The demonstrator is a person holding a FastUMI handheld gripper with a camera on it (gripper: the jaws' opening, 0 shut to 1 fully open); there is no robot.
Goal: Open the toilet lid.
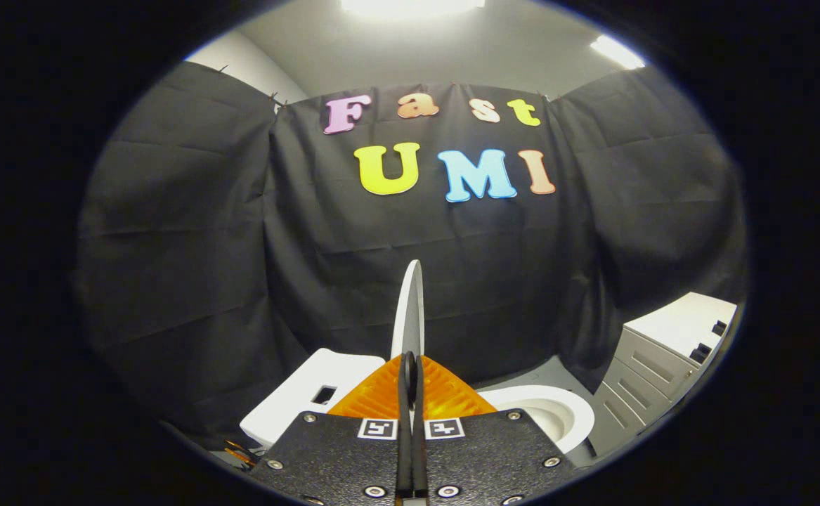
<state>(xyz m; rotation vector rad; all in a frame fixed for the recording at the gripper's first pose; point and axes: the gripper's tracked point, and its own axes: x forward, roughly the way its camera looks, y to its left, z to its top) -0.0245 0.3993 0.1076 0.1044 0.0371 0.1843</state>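
The white toilet lid (410, 303) is raised and I see it edge-on, as a thin upright blade rising just ahead of my fingers. My gripper (410, 367) is shut on its lower edge, both fingers pressing on either side of it. To the right of the lid lies the open white bowl and seat rim (549, 414). Left of the lid stands the white tank (311, 397) with a dark rectangular slot on top.
A grey-and-white drawer cabinet (666, 362) stands to the right of the toilet. Black cloth walls close in behind and on both sides. Some orange cable (239, 453) lies low beside the tank.
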